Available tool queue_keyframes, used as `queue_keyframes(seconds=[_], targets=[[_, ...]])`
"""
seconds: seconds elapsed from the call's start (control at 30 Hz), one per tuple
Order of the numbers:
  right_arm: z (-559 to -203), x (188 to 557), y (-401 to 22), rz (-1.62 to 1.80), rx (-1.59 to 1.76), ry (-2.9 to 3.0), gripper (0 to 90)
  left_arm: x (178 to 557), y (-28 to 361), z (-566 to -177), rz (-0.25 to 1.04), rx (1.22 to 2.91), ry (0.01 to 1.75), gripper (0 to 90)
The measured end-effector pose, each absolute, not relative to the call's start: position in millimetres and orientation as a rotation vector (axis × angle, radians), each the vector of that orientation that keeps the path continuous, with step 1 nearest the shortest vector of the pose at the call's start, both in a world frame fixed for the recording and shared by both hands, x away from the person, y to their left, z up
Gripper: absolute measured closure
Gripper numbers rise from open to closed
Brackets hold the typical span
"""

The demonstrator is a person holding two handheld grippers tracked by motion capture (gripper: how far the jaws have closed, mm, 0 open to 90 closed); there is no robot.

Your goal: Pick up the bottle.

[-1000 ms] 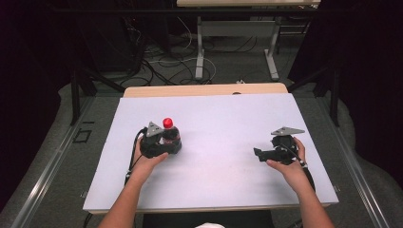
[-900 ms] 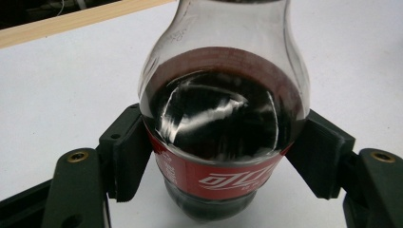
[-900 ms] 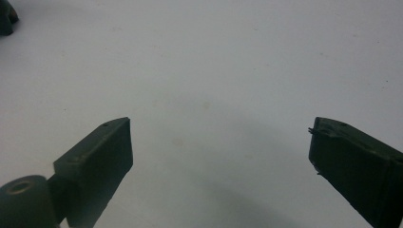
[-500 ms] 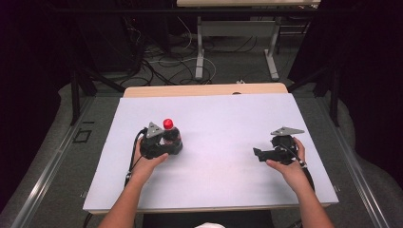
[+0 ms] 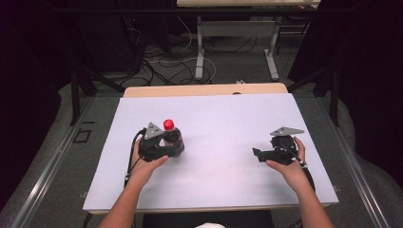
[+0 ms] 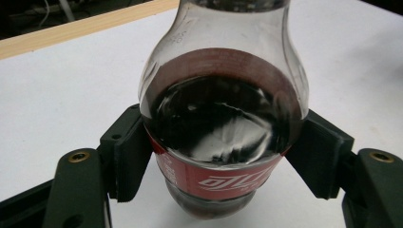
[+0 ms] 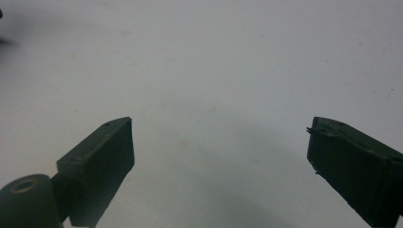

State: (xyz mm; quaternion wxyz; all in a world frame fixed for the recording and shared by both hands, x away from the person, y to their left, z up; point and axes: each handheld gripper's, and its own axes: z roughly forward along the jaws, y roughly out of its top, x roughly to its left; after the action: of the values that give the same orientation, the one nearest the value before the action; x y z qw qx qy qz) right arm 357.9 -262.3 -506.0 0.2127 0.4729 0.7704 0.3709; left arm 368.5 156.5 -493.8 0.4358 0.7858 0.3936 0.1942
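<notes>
Bottle point(image 6: 223, 123) sits clamped in my left gripper point(image 5: 164, 145), pads pressing both sides of its body at the red label band. Dark cola fills it up to the shoulder, clear plastic above that. Red cap point(image 5: 168, 124) on top, seen from the high view. Bottle stands upright, left of centre on the white table sheet point(image 5: 218, 118), well apart from the right side. In the left gripper view its base looks slightly clear of the sheet, but I can't say for sure.

Left hand point(image 5: 145, 164) wraps the gripper body from behind, cable looping down off its left side, grey three-cornered plate just beside the cap.

Right gripper point(image 5: 275, 152) is released: jaws spread wide in the right gripper view, bare white sheet between them. It's in my right hand point(image 5: 287, 164) near the right edge of the sheet, pointing left toward the bottle, grey plate on top.

Wooden table edge point(image 5: 204, 90) shows beyond the sheet, floor cables point(image 5: 166, 57) past that.
</notes>
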Motion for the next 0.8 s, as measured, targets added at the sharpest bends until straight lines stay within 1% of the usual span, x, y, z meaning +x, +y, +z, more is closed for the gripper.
queue_keyframes(seconds=[0.07, 0.13, 0.33, 0.67, 0.8], targets=[[-506, 358, -261, 1.038, 1.316, 2.145, 8.1, 365, 158, -489, 0.458, 1.967, 0.969, 29.8], [-506, 358, -261, 1.037, 1.299, 2.149, 8.2, 363, 157, -487, 0.458, 1.948, 0.966, 29.8], [-504, 356, -257, 1.046, 1.302, 2.160, 8.2, 356, 156, -478, 0.447, 1.974, 0.956, 29.8], [-502, 354, -252, 1.054, 1.254, 2.182, 11.7, 348, 150, -471, 0.445, 1.978, 0.929, 29.8], [-496, 351, -247, 1.082, 1.226, 2.181, 14.7, 345, 146, -468, 0.441, 1.987, 0.910, 29.7]])
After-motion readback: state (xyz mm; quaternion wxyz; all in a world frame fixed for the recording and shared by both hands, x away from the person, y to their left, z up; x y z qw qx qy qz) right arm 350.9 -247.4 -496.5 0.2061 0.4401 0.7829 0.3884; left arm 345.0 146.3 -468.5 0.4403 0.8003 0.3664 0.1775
